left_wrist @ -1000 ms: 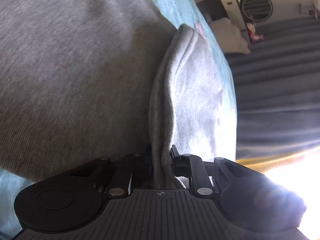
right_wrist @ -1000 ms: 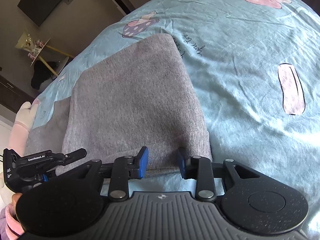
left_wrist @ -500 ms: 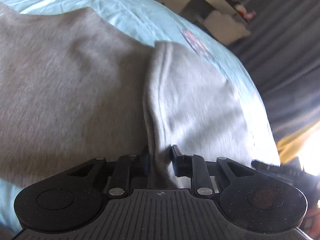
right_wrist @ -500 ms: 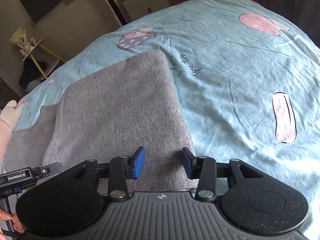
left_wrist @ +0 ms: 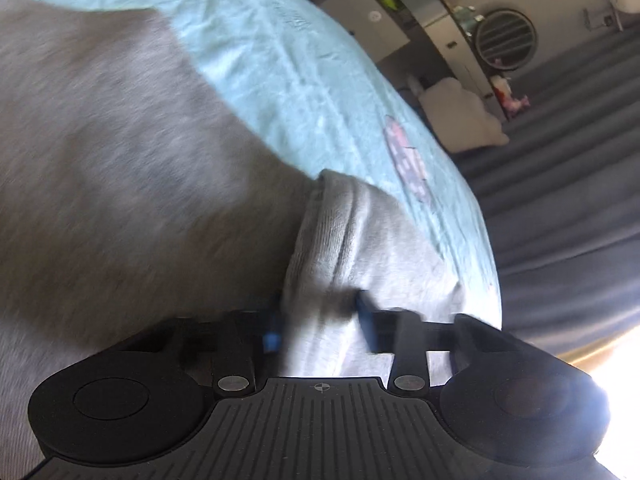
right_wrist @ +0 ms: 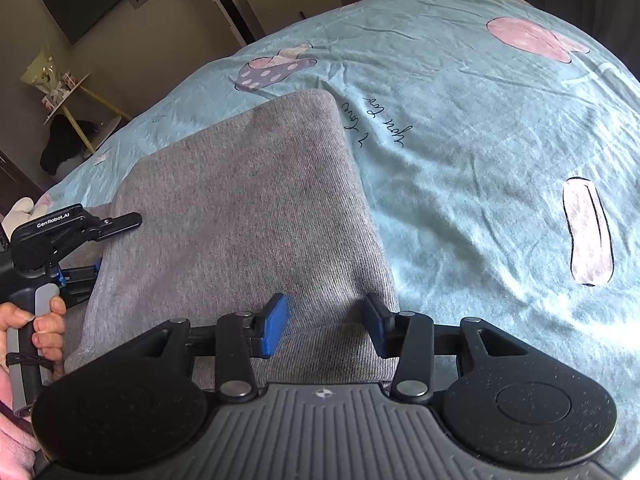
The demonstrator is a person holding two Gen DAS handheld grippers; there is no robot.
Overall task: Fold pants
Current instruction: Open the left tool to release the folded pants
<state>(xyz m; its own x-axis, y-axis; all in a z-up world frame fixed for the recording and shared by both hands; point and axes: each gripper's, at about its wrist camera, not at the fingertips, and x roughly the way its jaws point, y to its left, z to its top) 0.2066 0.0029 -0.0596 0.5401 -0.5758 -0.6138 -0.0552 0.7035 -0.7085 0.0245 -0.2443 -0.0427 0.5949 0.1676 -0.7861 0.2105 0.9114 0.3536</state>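
The grey ribbed-knit pants lie folded in a thick slab on the crumpled pale blue printed bedsheet. The left gripper straddles a soft rolled fold of the pants; whether its pads pinch it, I cannot tell. The right gripper hovers with its jaws apart over the near edge, gripping nothing.
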